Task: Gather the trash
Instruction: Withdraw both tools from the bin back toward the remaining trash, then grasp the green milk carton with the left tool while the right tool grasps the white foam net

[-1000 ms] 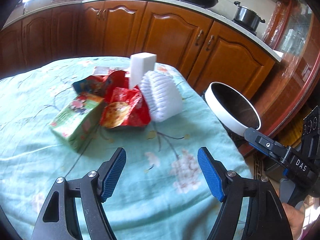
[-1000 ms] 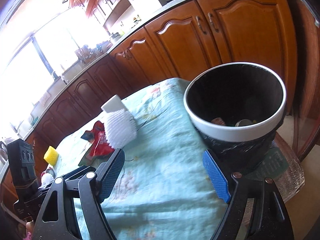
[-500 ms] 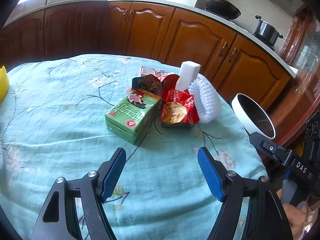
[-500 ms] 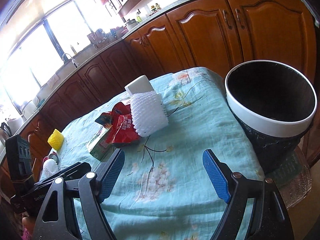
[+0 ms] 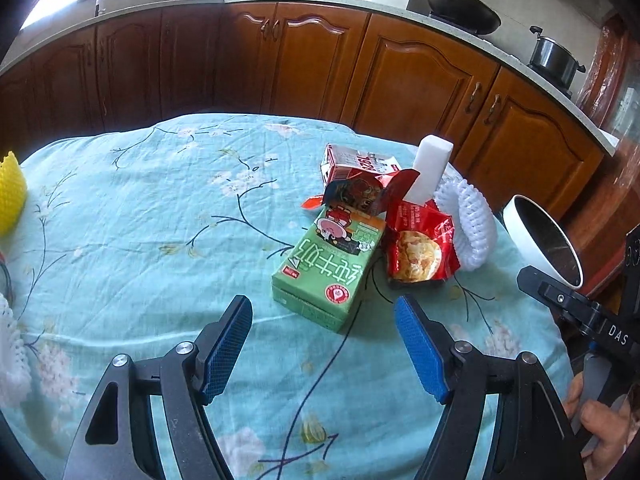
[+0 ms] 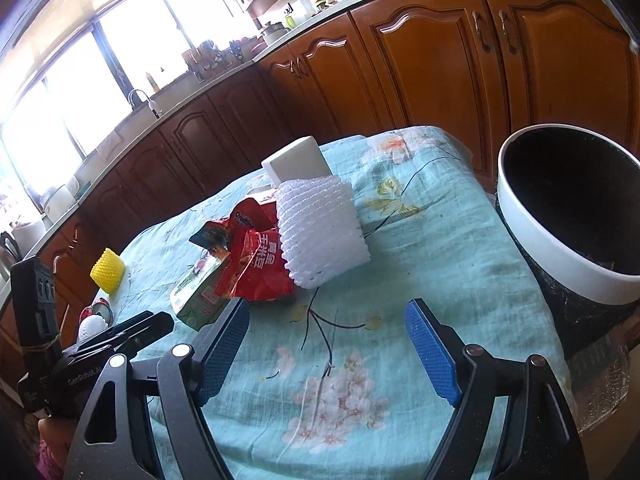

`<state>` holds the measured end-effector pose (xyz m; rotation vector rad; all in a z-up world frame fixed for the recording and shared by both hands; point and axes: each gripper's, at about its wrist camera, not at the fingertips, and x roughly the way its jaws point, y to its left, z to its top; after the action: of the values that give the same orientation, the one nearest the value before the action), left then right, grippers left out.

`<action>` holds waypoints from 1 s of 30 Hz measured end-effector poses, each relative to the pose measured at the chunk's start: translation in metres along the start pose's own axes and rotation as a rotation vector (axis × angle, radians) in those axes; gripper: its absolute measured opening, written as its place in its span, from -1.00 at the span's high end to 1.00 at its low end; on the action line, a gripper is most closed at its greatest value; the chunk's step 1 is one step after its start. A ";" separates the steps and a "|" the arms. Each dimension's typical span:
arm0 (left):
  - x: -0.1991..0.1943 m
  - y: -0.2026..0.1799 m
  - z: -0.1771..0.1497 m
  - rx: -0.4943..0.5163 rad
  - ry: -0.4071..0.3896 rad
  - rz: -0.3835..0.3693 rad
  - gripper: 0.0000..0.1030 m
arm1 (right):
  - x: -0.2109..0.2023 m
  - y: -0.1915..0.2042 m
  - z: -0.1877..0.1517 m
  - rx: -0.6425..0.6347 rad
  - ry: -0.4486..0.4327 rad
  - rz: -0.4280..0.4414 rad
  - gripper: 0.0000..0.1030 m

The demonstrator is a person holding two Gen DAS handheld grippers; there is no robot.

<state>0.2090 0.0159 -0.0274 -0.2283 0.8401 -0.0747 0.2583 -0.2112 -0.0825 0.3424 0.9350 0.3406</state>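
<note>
A pile of trash lies on the table: a green carton point(image 5: 326, 270), a red snack wrapper point(image 5: 418, 246), a white foam net point(image 5: 468, 226), a white block point(image 5: 430, 170) and a red-white box point(image 5: 356, 162). My left gripper point(image 5: 324, 350) is open and empty, just short of the green carton. My right gripper point(image 6: 328, 350) is open and empty over the cloth, in front of the foam net point(image 6: 322, 234) and wrapper point(image 6: 250, 266). The black bin with a white rim point(image 6: 560, 240) stands to its right, off the table edge; it also shows in the left wrist view point(image 5: 540, 240).
The table has a light teal flowered cloth point(image 5: 140, 220). A yellow foam net point(image 6: 107, 270) and a white one point(image 5: 10, 360) lie at the left side. Wooden kitchen cabinets point(image 5: 300, 68) run behind the table. The left gripper's body point(image 6: 100, 344) shows in the right wrist view.
Both grippers have pulled back and swung left. The trash pile now sits more centred ahead of the left gripper, and the bin has slid to the right in the right wrist view. Both stay open.
</note>
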 end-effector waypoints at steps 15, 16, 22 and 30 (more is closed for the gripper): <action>0.055 -0.009 0.023 0.062 0.070 0.016 -0.19 | 0.050 -0.001 0.031 -0.009 0.037 0.022 -0.57; 0.057 -0.009 0.023 0.062 0.077 0.015 -0.11 | 0.051 -0.002 0.030 -0.006 0.042 0.025 -0.54; 0.050 -0.003 0.020 0.028 0.041 0.006 -0.06 | 0.045 -0.006 0.025 0.000 0.033 0.035 0.16; 0.014 -0.002 0.012 -0.009 -0.026 -0.025 -0.02 | 0.016 -0.013 0.021 0.017 -0.012 0.033 0.40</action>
<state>0.2272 0.0133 -0.0297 -0.2478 0.8122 -0.0911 0.2862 -0.2194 -0.0877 0.3761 0.9217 0.3608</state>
